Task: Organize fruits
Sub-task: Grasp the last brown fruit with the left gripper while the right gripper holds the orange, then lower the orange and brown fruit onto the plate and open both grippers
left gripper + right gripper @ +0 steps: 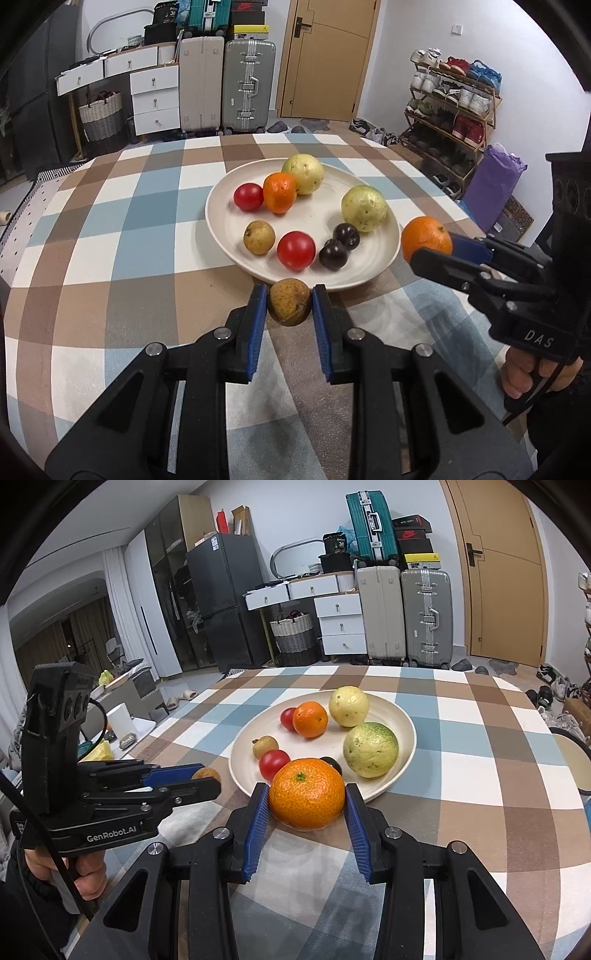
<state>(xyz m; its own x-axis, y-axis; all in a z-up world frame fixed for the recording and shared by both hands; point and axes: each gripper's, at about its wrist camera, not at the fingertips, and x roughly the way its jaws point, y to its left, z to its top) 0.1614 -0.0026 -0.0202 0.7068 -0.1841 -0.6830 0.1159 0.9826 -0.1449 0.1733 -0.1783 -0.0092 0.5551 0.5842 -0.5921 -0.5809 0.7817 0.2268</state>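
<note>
2 gripper bodies read "DAS" (538, 340), "GenRobot.AI" (110, 837).

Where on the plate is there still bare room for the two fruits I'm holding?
The plate is bare in its middle, between the orange, the near green guava and the near tomato. The left rim beside the far tomato is also free. The near edge is crowded.

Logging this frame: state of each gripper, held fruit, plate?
Left gripper: shut on brown fruit, just short of the plate.
Right gripper: shut on big orange, beside the plate rim.
Plate: on the table, holds eight fruits.
Door: closed.
</note>
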